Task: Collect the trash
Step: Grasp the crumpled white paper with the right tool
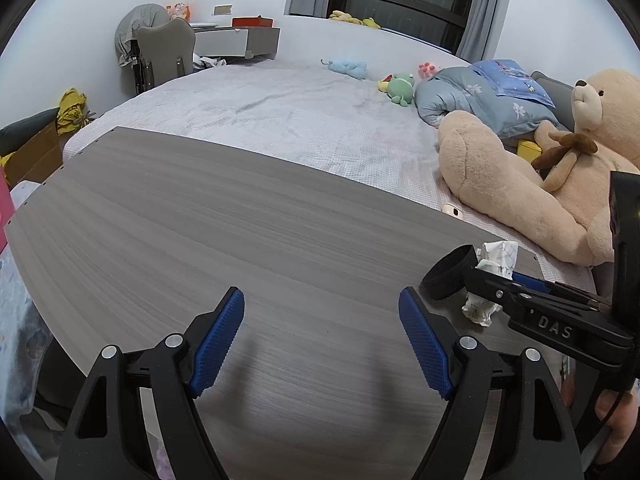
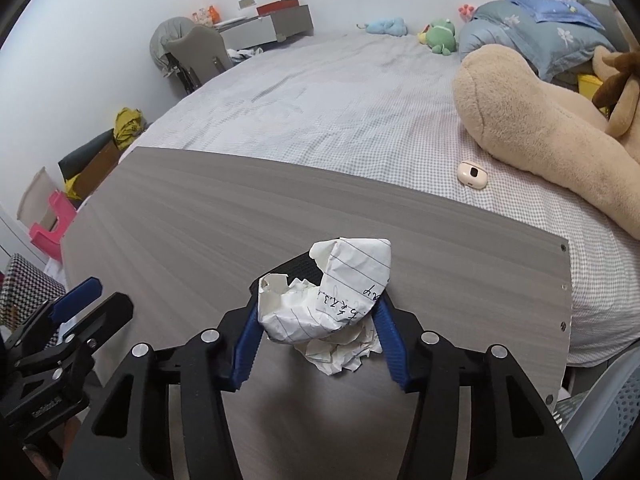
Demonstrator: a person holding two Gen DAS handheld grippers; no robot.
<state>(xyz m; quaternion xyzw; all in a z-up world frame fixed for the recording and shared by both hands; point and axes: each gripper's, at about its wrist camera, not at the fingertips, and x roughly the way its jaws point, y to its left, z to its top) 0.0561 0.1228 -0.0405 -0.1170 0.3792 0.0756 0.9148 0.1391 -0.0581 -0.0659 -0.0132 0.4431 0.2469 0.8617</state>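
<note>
A gray wooden board (image 2: 280,216) lies flat on a bed (image 2: 340,104) with a pale checked sheet, in a bedroom with white walls. A big tan teddy bear (image 1: 532,184) lies on the bed to the right, and a small cream earbud case (image 2: 473,174) sits on the sheet just beside its leg. Farther back are a green frog toy (image 2: 440,36), a blue blanket (image 2: 532,36) and a gray chair (image 2: 200,56). The right gripper (image 2: 316,316) holds a crumpled ball of lined paper (image 2: 328,304) between its blue pads (image 2: 386,340), near the board's near right part. The paper's long side runs from low left up to the right, and its top flap points away from the camera, toward the bed. There is handwriting in dark ink on the paper, but it is too crumpled to read. A round black thing (image 1: 450,276) sits on the board right behind the paper. The left gripper (image 1: 322,340) hangs over the bare board with its jaws wide apart and nothing between them. The side of the right gripper has the raised letters "DAS" on it.
</note>
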